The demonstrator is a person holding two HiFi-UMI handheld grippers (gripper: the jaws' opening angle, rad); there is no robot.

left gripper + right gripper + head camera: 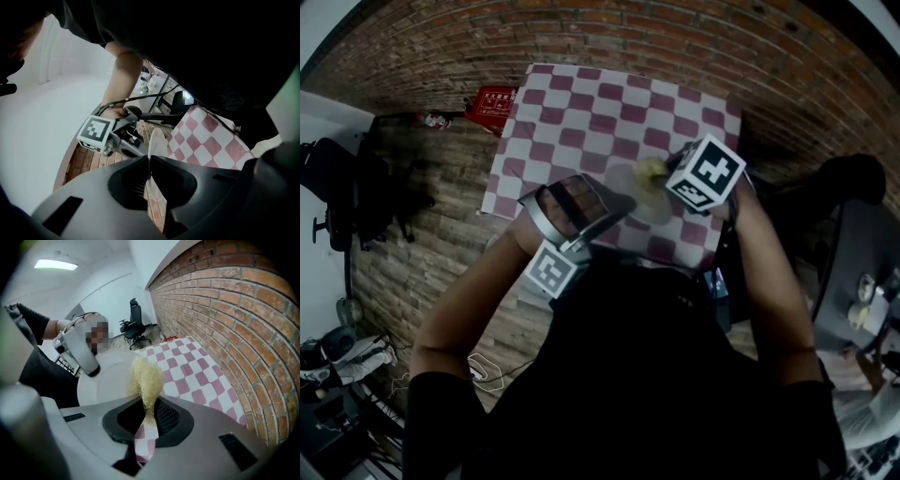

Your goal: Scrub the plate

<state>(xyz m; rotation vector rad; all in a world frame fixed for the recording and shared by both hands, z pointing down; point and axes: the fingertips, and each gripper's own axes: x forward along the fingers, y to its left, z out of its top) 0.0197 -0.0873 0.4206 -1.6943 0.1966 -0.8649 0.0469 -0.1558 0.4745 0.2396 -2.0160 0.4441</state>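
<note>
A white plate [639, 199] is held tilted over the near part of the pink-and-white checked table [581, 122]. My left gripper [612, 208] is shut on the plate's rim; in the left gripper view the plate [156, 140] shows edge-on between the closed jaws of that gripper [149, 161]. My right gripper [149, 409] is shut on a tuft of pale yellow fibre scrubber [145, 378], which lies against the plate's face [110, 378]. In the head view the scrubber [652, 169] sits on the plate beside the right gripper's marker cube [705, 173].
A brick floor surrounds the table. A red box [492, 101] lies beyond the table's far left corner. A black office chair [136, 326] stands past the table's far end. Another dark chair [337, 197] is off to the left.
</note>
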